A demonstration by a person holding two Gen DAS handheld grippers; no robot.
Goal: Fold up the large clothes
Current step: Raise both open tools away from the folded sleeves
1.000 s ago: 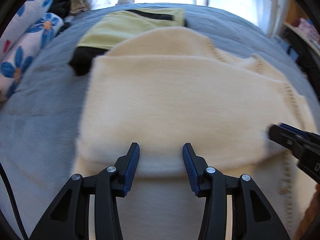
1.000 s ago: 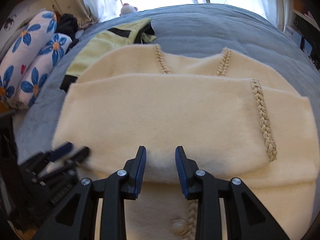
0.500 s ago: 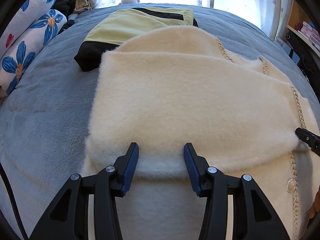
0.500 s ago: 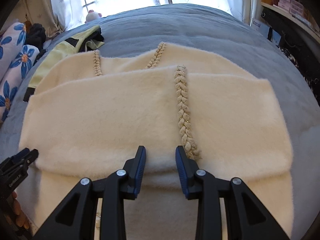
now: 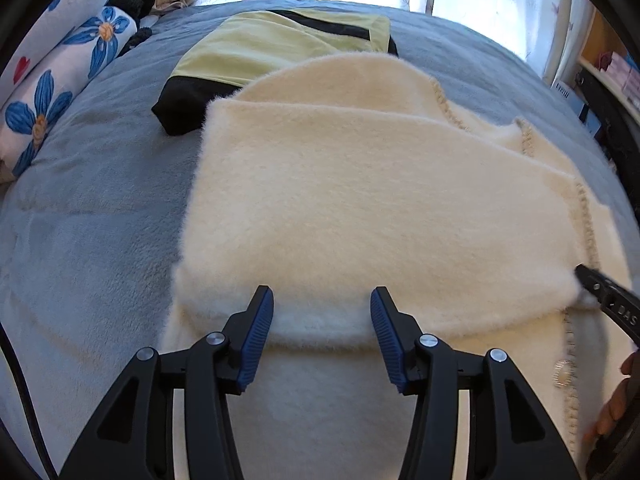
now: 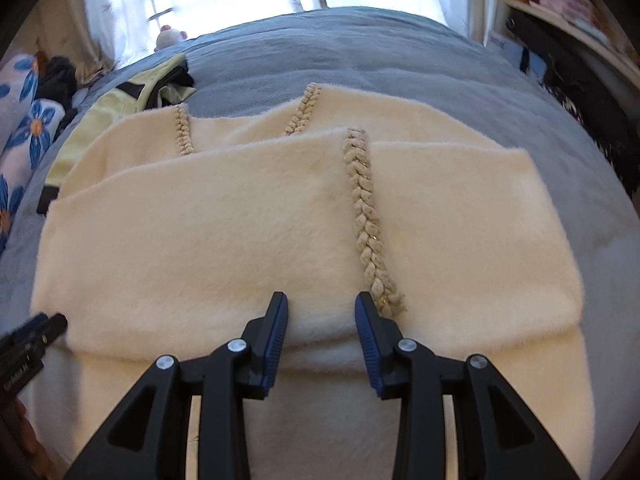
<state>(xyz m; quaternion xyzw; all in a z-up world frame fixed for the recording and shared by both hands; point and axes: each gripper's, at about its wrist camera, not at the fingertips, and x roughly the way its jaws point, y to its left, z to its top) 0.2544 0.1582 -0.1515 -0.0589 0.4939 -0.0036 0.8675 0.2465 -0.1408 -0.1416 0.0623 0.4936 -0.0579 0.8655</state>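
Observation:
A cream fuzzy cardigan (image 5: 360, 208) with braided trim (image 6: 366, 216) lies on the grey bed, its sleeves folded across the body. It also shows in the right wrist view (image 6: 224, 232). My left gripper (image 5: 322, 312) is open and empty, just above the near edge of the folded sleeve on the left side. My right gripper (image 6: 321, 316) is open and empty at the same edge, next to the braid's end. Each gripper's tip shows at the edge of the other's view.
A folded yellow and black garment (image 5: 276, 48) lies behind the cardigan. Blue-flowered pillows (image 5: 56, 92) lie along the left. The grey bedspread (image 5: 88, 220) surrounds the cardigan. Shelves and dark objects (image 6: 576, 64) stand to the right of the bed. A window with curtains is behind.
Both grippers have shifted sideways along the near edge of the folded sleeve. The right gripper now sits close by the braid. Both stay open. The cardigan has not moved.

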